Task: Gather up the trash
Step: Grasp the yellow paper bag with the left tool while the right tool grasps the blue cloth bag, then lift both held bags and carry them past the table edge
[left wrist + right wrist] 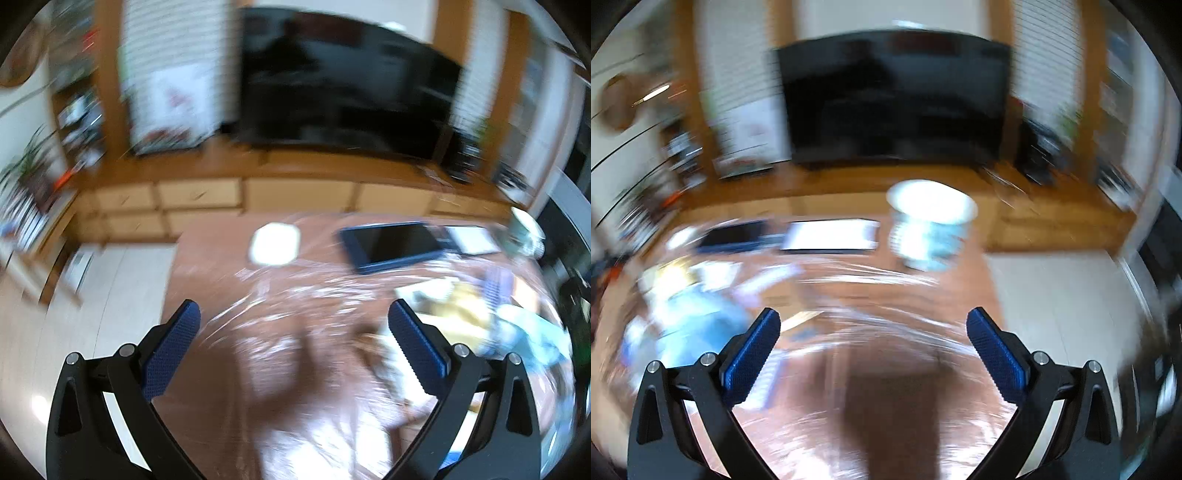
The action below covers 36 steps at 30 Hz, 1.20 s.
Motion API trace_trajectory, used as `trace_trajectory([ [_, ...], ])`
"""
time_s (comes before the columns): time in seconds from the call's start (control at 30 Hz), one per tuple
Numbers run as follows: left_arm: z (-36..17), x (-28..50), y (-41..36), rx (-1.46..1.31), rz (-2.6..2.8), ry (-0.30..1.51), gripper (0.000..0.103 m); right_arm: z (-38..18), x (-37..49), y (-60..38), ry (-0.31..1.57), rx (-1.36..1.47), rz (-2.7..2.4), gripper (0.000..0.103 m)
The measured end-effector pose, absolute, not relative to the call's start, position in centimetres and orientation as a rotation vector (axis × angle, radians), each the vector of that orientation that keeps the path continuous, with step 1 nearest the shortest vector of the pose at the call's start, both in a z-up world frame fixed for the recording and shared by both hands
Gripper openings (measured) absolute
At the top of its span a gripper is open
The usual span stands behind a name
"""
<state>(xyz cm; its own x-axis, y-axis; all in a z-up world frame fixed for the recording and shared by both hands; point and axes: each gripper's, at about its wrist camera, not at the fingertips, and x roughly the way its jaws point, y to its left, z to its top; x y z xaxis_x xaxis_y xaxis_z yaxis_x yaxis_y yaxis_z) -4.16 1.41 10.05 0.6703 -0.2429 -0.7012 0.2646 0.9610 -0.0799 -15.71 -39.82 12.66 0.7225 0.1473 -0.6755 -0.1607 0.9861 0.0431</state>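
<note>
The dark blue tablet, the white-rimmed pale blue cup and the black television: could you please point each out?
Dark blue tablet (391, 245): left wrist view, on its black screen.
White-rimmed pale blue cup (929, 236): right wrist view, on its side wall.
Black television (897, 99): right wrist view, screen centre.

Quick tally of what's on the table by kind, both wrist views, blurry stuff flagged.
Dark blue-cased tablet: 1
Flat white rectangular pad: 1
White and pale blue paper cup: 1
White rounded-square object: 1
Pale blue crumpled trash pile: 1, too blurred to split
Total: 5
</note>
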Motion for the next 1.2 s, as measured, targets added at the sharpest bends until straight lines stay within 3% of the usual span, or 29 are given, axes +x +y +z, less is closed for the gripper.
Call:
trace_trajectory([
  [0.17, 11.2, -5.5, -4.6, 0.203, -0.511, 0.777, 0.102, 13.7, -15.0, -31.9, 0.731, -0.155, 0.405, 0.099],
  [0.37, 8.6, -6.1, -11.3, 0.435, -0.624, 0.803, 0.102, 11.4, -13.8, -26.3, 0.823, -0.248, 0.499, 0.099],
  [0.73, 3.9, -2.6, -12.8, 0.511, -0.684, 0.952, 0.102, 7.6, -10.8, -25.3, 0.951, -0.289, 0.462, 0.099],
  [0.8, 3.5, -2.6, -12.8, 0.505, -0.699, 0.957, 0.102, 7.0, -10.5, -25.2, 0.978, -0.274, 0.482, 0.095],
  [0.87, 3.4, -2.5, -12.8, 0.497, -0.704, 0.959, 0.101, 6.6, -10.1, -25.3, 1.009, -0.232, 0.508, 0.083],
  [0.93, 3.3, -2.5, -12.6, 0.486, -0.708, 0.962, 0.101, 6.4, -10.0, -25.5, 1.019, -0.208, 0.503, 0.082],
  [1.03, 3.2, -2.9, -12.2, 0.481, -0.715, 0.963, 0.093, 6.6, -10.4, -25.7, 1.013, -0.174, 0.508, 0.077],
  [1.2, 3.4, -2.9, -11.7, 0.414, -0.735, 0.984, 0.066, 7.3, -11.2, -25.8, 0.990, -0.129, 0.509, 0.072],
])
